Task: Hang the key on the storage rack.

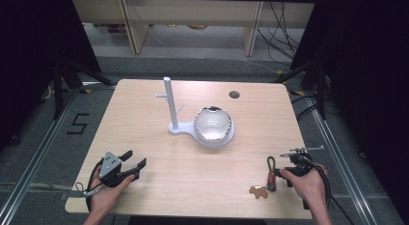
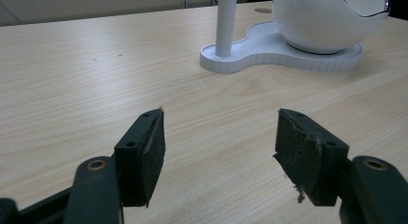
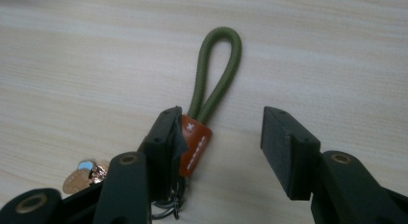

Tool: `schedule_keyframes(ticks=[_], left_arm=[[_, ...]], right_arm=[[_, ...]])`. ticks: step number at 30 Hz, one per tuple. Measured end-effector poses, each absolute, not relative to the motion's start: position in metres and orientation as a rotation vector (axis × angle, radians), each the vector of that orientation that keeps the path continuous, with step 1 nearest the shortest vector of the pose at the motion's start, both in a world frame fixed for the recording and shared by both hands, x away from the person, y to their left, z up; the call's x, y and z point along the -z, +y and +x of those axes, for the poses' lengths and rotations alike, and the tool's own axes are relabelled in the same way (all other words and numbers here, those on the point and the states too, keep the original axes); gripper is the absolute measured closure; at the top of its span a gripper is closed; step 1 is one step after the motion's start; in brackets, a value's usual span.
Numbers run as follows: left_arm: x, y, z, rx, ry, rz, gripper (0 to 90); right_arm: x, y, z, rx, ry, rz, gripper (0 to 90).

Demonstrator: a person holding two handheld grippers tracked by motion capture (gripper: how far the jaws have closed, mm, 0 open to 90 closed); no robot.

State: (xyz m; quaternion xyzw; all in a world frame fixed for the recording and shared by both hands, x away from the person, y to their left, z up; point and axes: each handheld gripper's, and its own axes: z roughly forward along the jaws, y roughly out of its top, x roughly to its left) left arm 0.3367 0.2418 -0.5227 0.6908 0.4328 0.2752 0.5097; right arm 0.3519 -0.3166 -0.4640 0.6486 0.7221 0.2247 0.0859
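I've got the right hand-held gripper (image 3: 219, 137) wide open w/ the green-loop keychain (image 3: 215, 75) between its jaws, ungripped, prob lining up a pinch; left hand-held gripper (image 2: 219, 152) idles open, empty, on the counter (image 1: 144, 119).

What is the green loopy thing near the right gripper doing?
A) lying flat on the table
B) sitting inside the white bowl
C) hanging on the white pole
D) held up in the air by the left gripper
A: the green loop lies flat on the wooden table, between the open jaws of the right gripper, far from the bowl.
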Motion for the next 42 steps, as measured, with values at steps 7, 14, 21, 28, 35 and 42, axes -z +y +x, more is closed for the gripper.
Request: schedule_keyframes(ticks=[7,14,21,28,35,42], left_arm=[[0.523,0.241,0.336,-0.683,1.038,1.671,34.4],[0.523,0.240,0.336,-0.685,1.032,1.663,34.7],[0.523,0.241,0.336,-0.683,1.041,1.662,34.9],[0.522,0.242,0.335,-0.677,1.048,1.665,35.0],[0.523,0.241,0.335,-0.680,1.039,1.668,35.2],[0.523,0.241,0.335,-0.678,1.028,1.664,35.3]], right_arm=[[0.461,-0.306,0.355,-0.553,2.219,2.036,52.9],[0.459,-0.300,0.362,-0.505,2.233,2.039,53.4],[0.455,-0.292,0.371,-0.423,2.224,2.078,54.5],[0.458,-0.284,0.376,-0.356,2.242,2.086,55.4],[0.460,-0.272,0.379,-0.272,2.248,2.088,55.7],[0.463,-0.266,0.380,-0.194,2.220,2.100,55.6]])
